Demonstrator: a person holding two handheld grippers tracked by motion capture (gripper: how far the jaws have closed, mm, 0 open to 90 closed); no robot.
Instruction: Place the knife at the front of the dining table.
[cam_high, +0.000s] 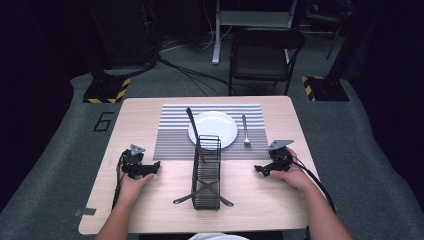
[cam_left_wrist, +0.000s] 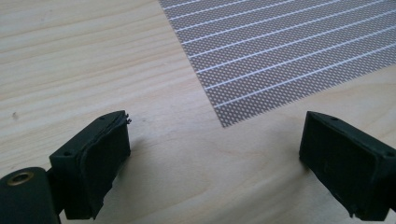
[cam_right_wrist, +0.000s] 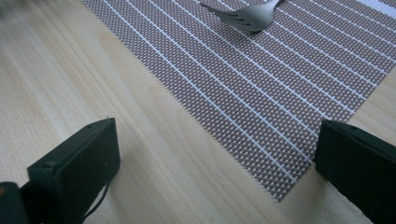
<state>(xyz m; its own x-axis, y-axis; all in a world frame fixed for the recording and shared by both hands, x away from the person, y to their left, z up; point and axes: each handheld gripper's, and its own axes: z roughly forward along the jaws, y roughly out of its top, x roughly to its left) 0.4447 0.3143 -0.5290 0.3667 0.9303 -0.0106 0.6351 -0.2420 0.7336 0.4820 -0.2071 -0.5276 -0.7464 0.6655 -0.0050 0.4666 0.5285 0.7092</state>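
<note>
A striped grey placemat (cam_high: 172, 135) lies at the middle of the wooden table, with a white plate (cam_high: 220, 125) on it and a fork (cam_high: 245, 131) to the plate's right. A black wire caddy (cam_high: 206, 172) stands in front of the mat; a dark utensil (cam_high: 192, 122) leans out of its far end. My left gripper (cam_high: 155, 167) rests on the table left of the caddy, open and empty, its jaws wide in the left gripper view (cam_left_wrist: 215, 154) near the mat's corner (cam_left_wrist: 280, 51). My right gripper (cam_high: 258, 169) rests right of the caddy, open and empty (cam_right_wrist: 217, 158), the fork's tines (cam_right_wrist: 247, 16) beyond it.
Two dark utensil handles (cam_high: 182, 199) stick out at the caddy's near end, crossing. A black folding chair (cam_high: 265, 52) stands beyond the table's far edge. Bare wood (cam_high: 260, 200) lies in front of both grippers and along the near edge.
</note>
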